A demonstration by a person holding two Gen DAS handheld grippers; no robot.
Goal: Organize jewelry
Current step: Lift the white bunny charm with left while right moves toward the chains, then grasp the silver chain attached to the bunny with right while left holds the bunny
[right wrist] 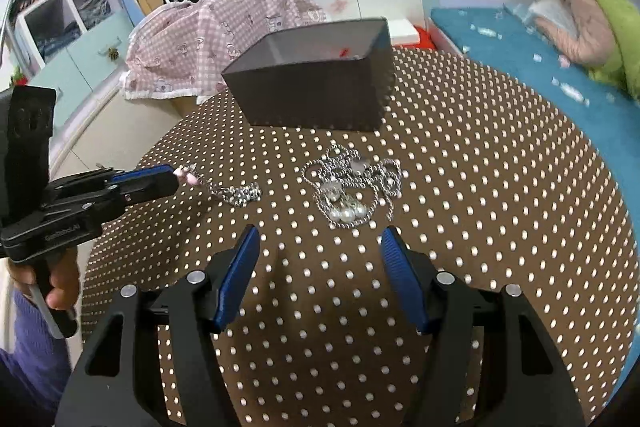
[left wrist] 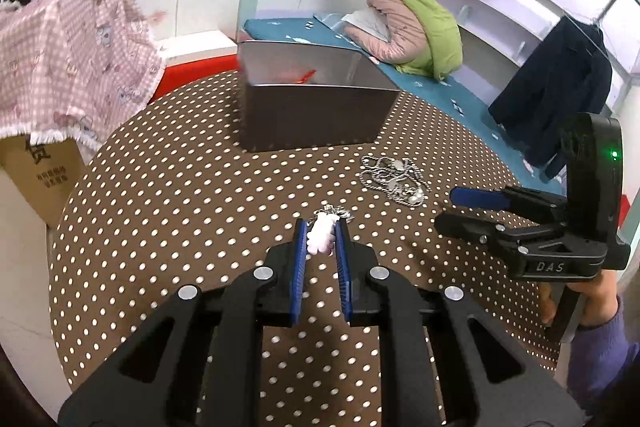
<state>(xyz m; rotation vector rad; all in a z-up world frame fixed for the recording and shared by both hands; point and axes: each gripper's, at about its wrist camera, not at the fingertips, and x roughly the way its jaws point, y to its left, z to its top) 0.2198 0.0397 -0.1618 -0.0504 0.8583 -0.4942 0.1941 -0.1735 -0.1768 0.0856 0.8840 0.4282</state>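
Note:
My left gripper [left wrist: 321, 229] is shut on a small pink-white charm [left wrist: 321, 238]; its silver chain [right wrist: 236, 193] trails from the charm down onto the dotted tablecloth. The same left gripper [right wrist: 176, 175] shows at the left of the right wrist view. A pile of silver bead chains with pearls [right wrist: 352, 187] lies in the middle of the table, also seen as the chain pile [left wrist: 396, 179] in the left wrist view. My right gripper [right wrist: 318, 241] stands open just in front of that pile, nothing between its fingers. An open grey box [right wrist: 316, 83] with something red inside stands behind the pile.
The round table [right wrist: 500, 187] has a brown, white-dotted cloth. A pink checked cloth [left wrist: 68, 59] covers a cardboard box at the left. A blue bed [left wrist: 440, 87] with a pink-green jacket lies behind. A dark coat [left wrist: 556, 95] hangs at the right.

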